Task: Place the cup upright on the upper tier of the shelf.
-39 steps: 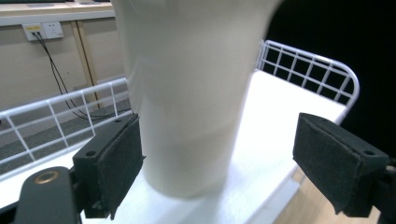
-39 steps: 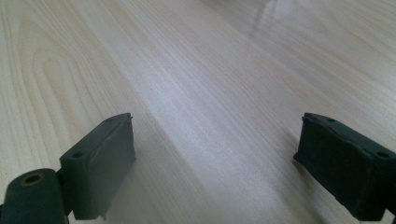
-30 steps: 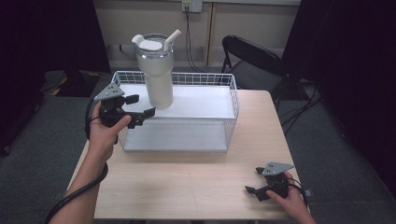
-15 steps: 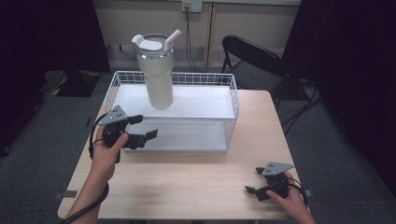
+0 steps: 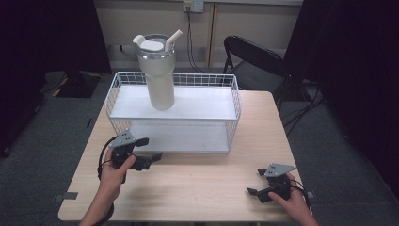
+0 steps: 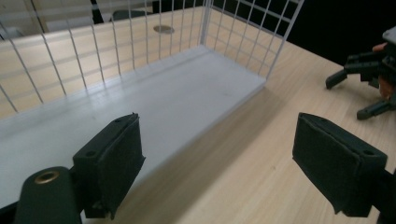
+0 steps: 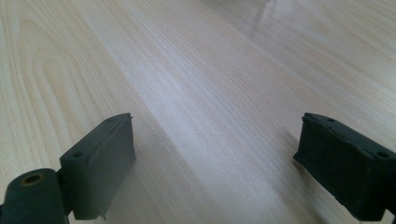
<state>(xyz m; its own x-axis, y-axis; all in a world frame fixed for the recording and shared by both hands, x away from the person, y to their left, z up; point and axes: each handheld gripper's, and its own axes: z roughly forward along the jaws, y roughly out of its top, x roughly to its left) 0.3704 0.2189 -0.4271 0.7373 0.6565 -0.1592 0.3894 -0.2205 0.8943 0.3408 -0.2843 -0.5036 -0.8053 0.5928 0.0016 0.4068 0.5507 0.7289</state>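
Tumbler (image 5: 158, 70): one; basket (image 5: 234, 101): one; grippers: two, empty.

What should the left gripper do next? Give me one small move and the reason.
Probably lower the left gripper onto the table in front of the basket. The tumbler stands upright inside it, apart from both grippers; the left jaws are open and empty, and the right gripper sits open by the table's near edge.
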